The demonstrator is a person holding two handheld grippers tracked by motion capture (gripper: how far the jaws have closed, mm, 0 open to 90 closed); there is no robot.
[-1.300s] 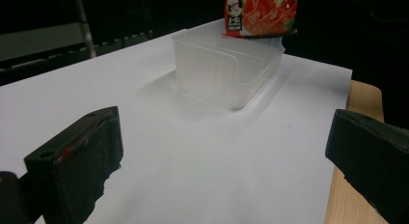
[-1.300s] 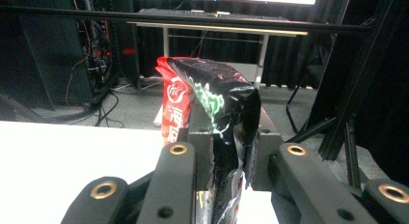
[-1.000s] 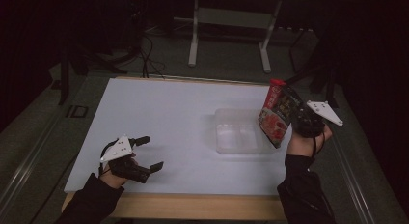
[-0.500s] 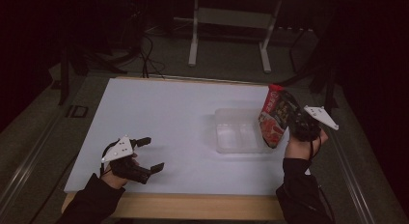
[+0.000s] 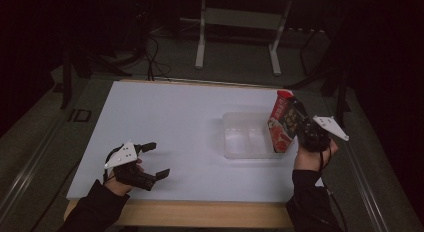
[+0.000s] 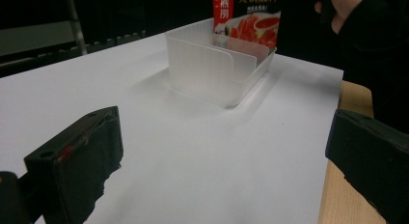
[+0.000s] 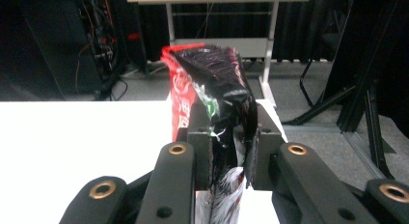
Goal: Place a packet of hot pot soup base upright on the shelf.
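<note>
Two claws are at work at your table (image 5: 165, 117), and the clear plastic bin (image 5: 247, 135) standing on its white top is the mark to steer by. Your right claw (image 5: 299, 123) is pressed tight on a red and black snack packet (image 5: 282, 122), pinching it near one edge; in the right gripper view you can see the crumpled foil squeezed between the two black pads (image 7: 200, 151), with the packet (image 7: 212, 84) rising upright above them. From the high view that packet stands at the right end of the bin, its lower edge down at or inside the bin's right wall, though you cannot tell whether it touches the floor of the bin. In the left gripper view the packet (image 6: 251, 21) shows behind the far end of the bin (image 6: 217, 69), just beyond the divider wall that splits the bin across. Your right hand (image 5: 310, 152) sits just to the right of the bin, off its near corner.

Your left claw (image 5: 152, 159) is well apart from the bin, to its left and nearer your edge of the table. It is spread wide with nothing between the jaws, and it points toward the bin, low over the white surface.
</note>
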